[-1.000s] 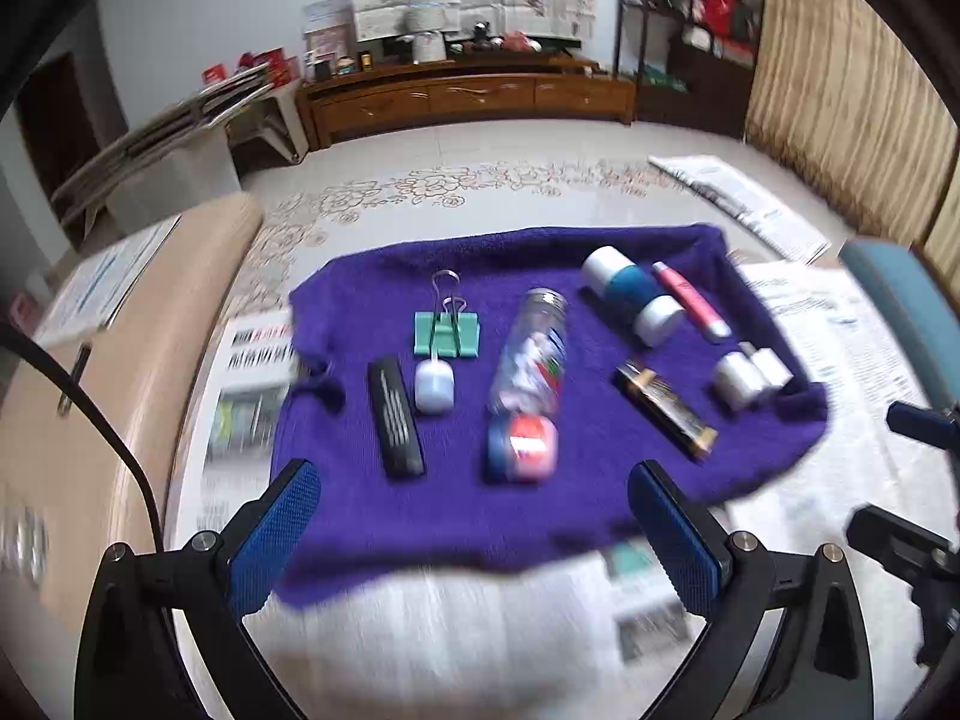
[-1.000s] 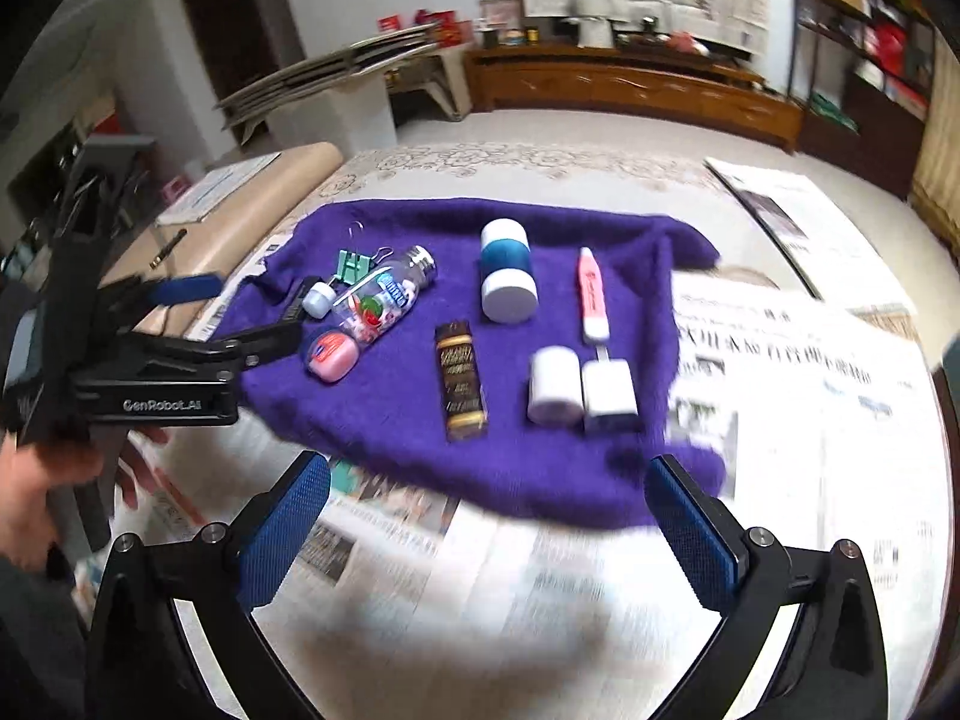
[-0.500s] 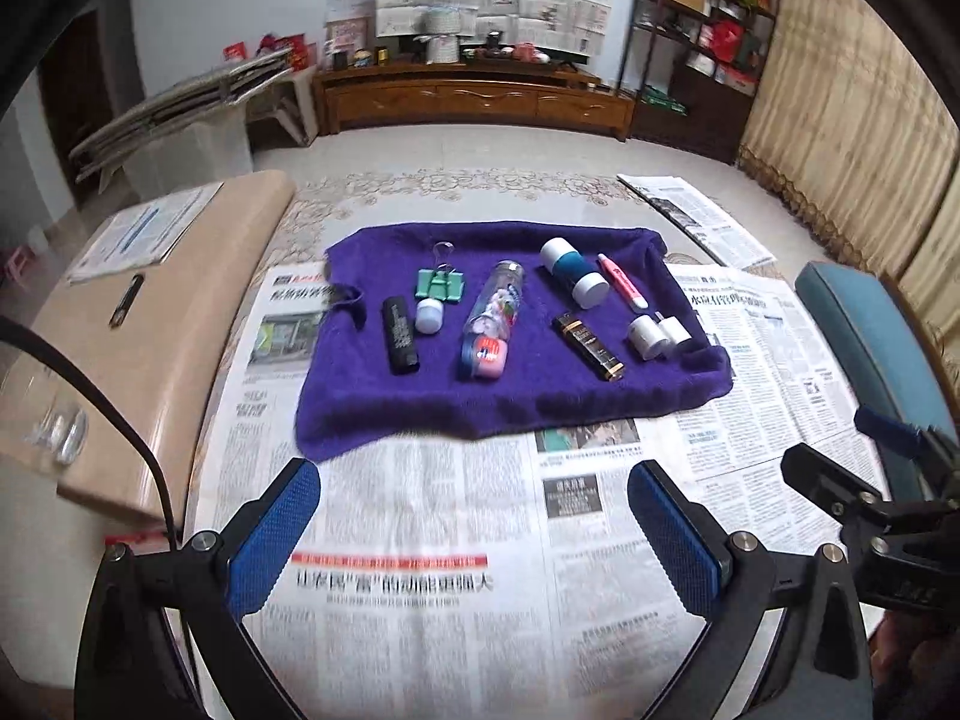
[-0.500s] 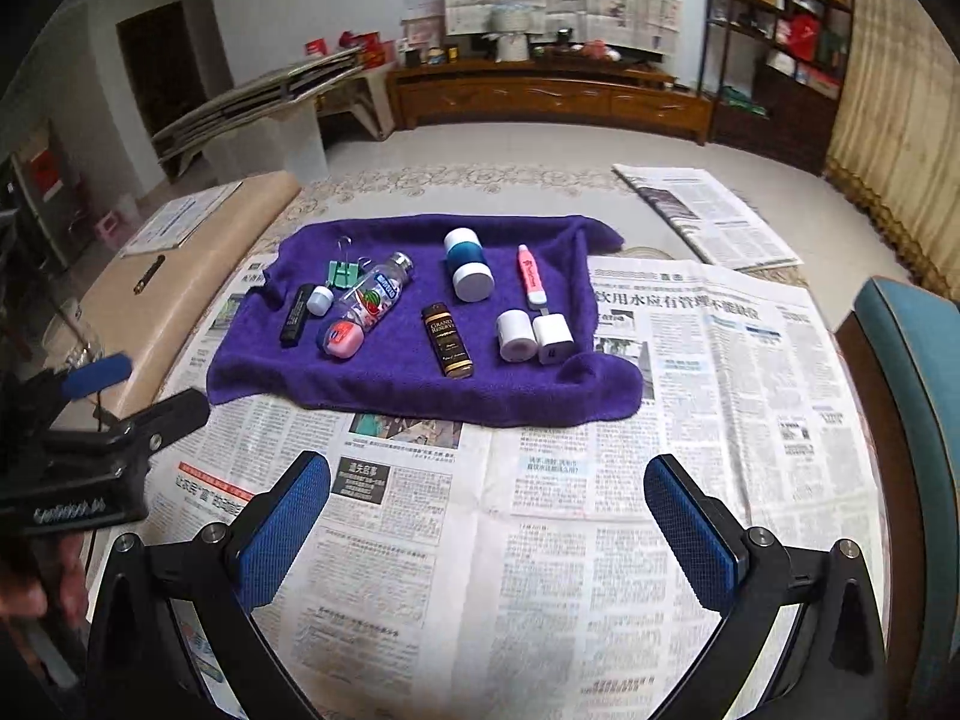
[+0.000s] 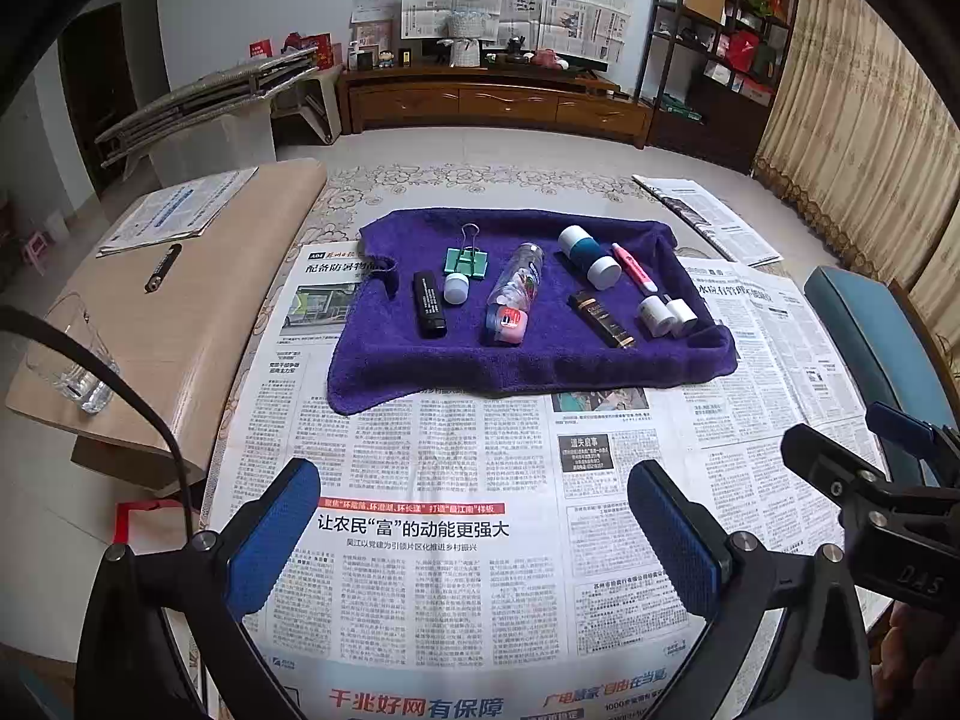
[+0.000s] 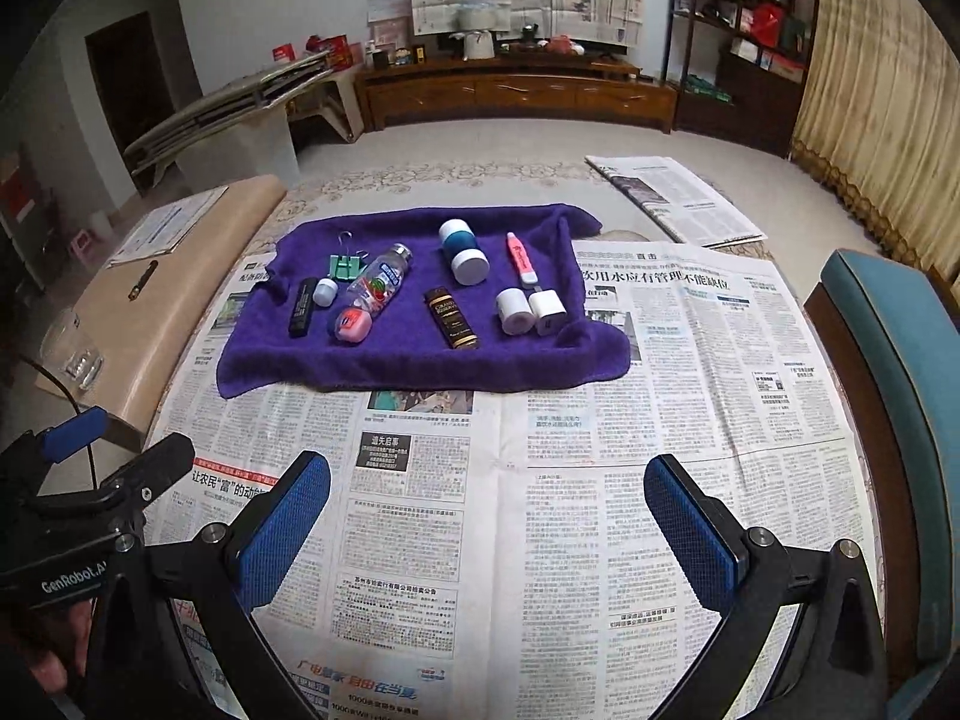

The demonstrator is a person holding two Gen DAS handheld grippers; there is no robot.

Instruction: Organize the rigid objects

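A purple towel (image 5: 540,354) (image 6: 300,360) lies on the newspaper-covered table and carries a row of small items. From left: a black bar (image 5: 429,304), a small white cap (image 5: 456,288), a green binder clip (image 5: 467,261), a clear bottle with a pink cap (image 5: 513,294), a teal jar (image 5: 588,255), a dark brown tube (image 5: 602,319), a pink pen (image 5: 633,276), two white pieces (image 5: 666,315). My left gripper (image 5: 474,540) and right gripper (image 6: 486,531) both stand open over bare newspaper, well short of the towel, holding nothing.
A beige bench (image 5: 198,300) at the left holds a drinking glass (image 5: 72,360), a black pen (image 5: 162,267) and papers. A teal chair (image 6: 900,372) stands at the right. Newspaper (image 6: 690,360) covers the table around the towel.
Both grippers have pulled back and up from the towel, so the objects now look smaller and farther away. Nothing on the towel has moved, and both grippers stayed open.
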